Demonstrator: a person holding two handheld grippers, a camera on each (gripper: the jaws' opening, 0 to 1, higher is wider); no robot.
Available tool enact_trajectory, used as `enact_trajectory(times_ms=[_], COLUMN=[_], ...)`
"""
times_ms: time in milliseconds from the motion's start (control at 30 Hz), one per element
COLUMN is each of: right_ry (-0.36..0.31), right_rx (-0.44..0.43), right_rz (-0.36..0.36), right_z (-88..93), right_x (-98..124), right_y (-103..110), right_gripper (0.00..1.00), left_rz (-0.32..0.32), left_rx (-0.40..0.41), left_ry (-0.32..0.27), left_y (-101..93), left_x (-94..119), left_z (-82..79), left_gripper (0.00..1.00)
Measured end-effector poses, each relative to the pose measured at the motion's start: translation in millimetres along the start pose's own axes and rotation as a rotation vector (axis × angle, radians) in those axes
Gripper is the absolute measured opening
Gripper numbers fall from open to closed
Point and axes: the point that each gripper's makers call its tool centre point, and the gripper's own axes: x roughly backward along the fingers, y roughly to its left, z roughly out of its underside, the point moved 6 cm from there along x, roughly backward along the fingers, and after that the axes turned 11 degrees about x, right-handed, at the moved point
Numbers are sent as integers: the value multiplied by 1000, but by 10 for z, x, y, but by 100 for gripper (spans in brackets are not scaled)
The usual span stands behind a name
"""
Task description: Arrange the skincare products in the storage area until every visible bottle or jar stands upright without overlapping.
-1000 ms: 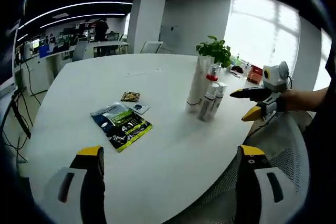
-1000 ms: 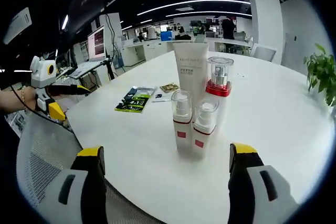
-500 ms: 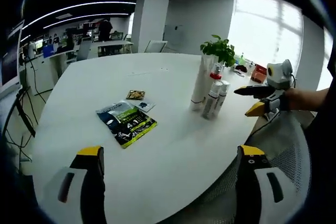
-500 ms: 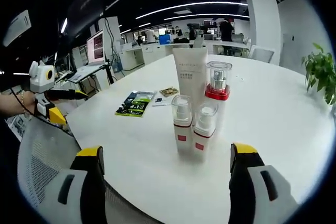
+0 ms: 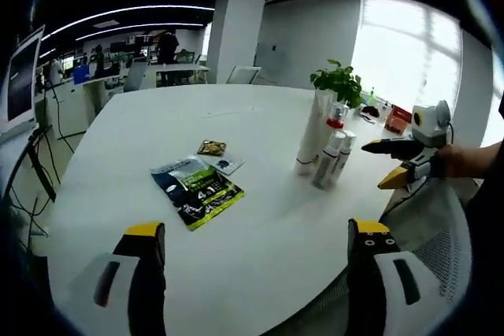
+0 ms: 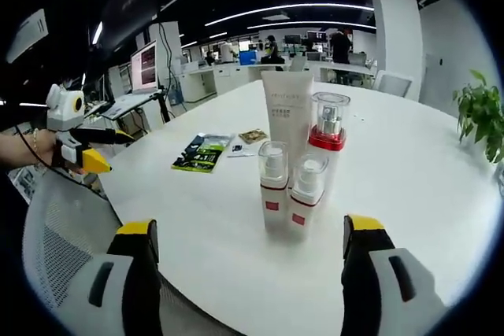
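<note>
Left claw (image 5: 252, 273): wide open, nothing between the yellow-tipped jaws, held over the near edge of the round white table (image 5: 157, 123). Also seen in the right gripper view (image 6: 88, 149), far left, gripped in a hand (image 6: 31, 149) beyond a mesh chair back (image 6: 59, 234), jaws apart and empty.

Right claw (image 6: 248, 273): likewise spread wide, holding nothing, poised short of the table edge. Seen in the left gripper view (image 5: 394, 163) at the right side of the table, jaws parted, a hand (image 5: 449, 161) behind it.

Straight ahead of the right claw, four skincare products clustered upright on the table, close together: two small pump bottles with red bands, one (image 6: 273, 186) on the left and one (image 6: 305, 193) on the right, touching or nearly so; behind them a tall white tube (image 6: 287, 109) standing on its cap, and a clear-capped bottle with a red collar (image 6: 327, 127) just beside it. Same cluster (image 5: 324, 147) in the left gripper view, near the right claw.

Well apart from the cluster, flat on the table: a green-and-black packet (image 5: 197, 192), a small white-and-blue sachet (image 5: 229, 164), a small brown sachet (image 5: 211, 147).

Farther off, a leafy green plant (image 5: 339, 82) behind the bottles; office desks and monitors beyond the table.
</note>
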Motion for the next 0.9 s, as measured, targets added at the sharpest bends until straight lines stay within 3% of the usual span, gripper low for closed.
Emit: enact_trajectory(times_ms=[433,900], right_ry=[18,41], right_rx=[6,-18], right_rz=[3,17], right_z=[23,82], right_x=[-5,-28], right_y=[-13,-57], right_gripper=[98,97], left_rz=[-60,-191], left_rx=[8,85], left_ry=[106,168], left_y=[100,270], left_x=[-416,-903], left_z=[-43,-113], left_gripper=[99,99])
